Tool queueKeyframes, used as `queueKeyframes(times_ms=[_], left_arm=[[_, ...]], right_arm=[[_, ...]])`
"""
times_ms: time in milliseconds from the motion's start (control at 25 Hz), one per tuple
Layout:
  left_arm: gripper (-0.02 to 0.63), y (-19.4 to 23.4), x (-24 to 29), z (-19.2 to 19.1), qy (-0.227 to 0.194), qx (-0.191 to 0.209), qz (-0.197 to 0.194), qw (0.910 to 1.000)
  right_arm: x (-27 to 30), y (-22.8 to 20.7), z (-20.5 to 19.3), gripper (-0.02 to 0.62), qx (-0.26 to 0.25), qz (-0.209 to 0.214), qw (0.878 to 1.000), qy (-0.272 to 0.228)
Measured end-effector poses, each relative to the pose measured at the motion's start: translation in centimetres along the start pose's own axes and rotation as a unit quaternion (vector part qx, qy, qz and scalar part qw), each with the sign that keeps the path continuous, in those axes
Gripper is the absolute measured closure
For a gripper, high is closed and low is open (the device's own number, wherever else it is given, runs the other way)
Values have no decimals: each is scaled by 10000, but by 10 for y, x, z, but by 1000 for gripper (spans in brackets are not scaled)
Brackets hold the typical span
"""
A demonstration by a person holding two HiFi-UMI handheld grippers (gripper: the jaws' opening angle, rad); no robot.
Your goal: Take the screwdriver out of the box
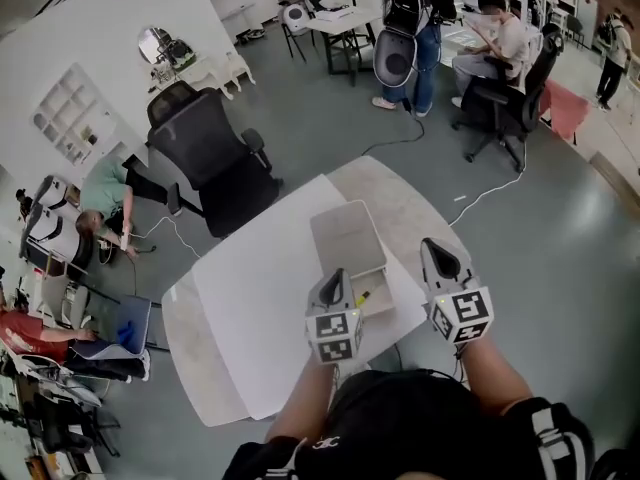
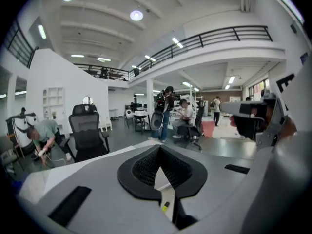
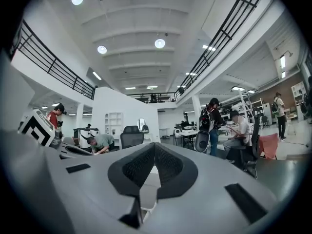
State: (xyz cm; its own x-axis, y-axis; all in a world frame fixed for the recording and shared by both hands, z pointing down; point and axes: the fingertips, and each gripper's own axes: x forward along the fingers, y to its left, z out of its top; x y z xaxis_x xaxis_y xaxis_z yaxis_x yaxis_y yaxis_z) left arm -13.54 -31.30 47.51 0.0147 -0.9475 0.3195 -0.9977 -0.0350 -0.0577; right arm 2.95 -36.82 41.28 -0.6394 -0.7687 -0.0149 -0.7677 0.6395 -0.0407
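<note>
Reads the screwdriver (image 1: 362, 296) at 5 o'clock in the box (image 1: 345, 233) as light, stiff, prone to roll; favours a mid-handle pinch, with left gripper (image 1: 333, 280) and right gripper (image 1: 437, 248) both closed, empty.

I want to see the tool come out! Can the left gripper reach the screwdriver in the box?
Probably yes. The lid is open, and the screwdriver lies uncovered just ahead of the left gripper, nothing between. Its fingers are shut, so they must open first.

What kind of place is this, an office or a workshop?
Likely a big open lab or shared workspace: a black office chair, a work table, a seated person, and a railed balcony overhead.
</note>
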Motion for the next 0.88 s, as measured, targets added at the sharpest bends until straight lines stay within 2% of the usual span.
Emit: queueKeyframes(times_ms=[80,240,480,640,760,880], left_arm=[[594,5,9,-5,147,377,-78,9991],[594,2,24,-25,503,995,-526,9924],[592,-1,41,-53,1002,1156,-1035,9828],[592,-3,50,-80,1415,1350,-1231,9729],[591,-6,56,-94,1571,1491,-1428,9658],[514,-12,63,-106,1740,1563,-1692,9574]], right_arm=[[5,1,-3,581,9,-106,9999,30],[8,-1,-13,581,30,-357,9993,118],[-7,-6,-21,581,42,-753,9969,217],[-23,-9,-29,581,51,-987,9946,321],[-31,-10,-32,581,47,-1135,9928,369],[-38,-12,-35,581,39,-1275,9909,427]])
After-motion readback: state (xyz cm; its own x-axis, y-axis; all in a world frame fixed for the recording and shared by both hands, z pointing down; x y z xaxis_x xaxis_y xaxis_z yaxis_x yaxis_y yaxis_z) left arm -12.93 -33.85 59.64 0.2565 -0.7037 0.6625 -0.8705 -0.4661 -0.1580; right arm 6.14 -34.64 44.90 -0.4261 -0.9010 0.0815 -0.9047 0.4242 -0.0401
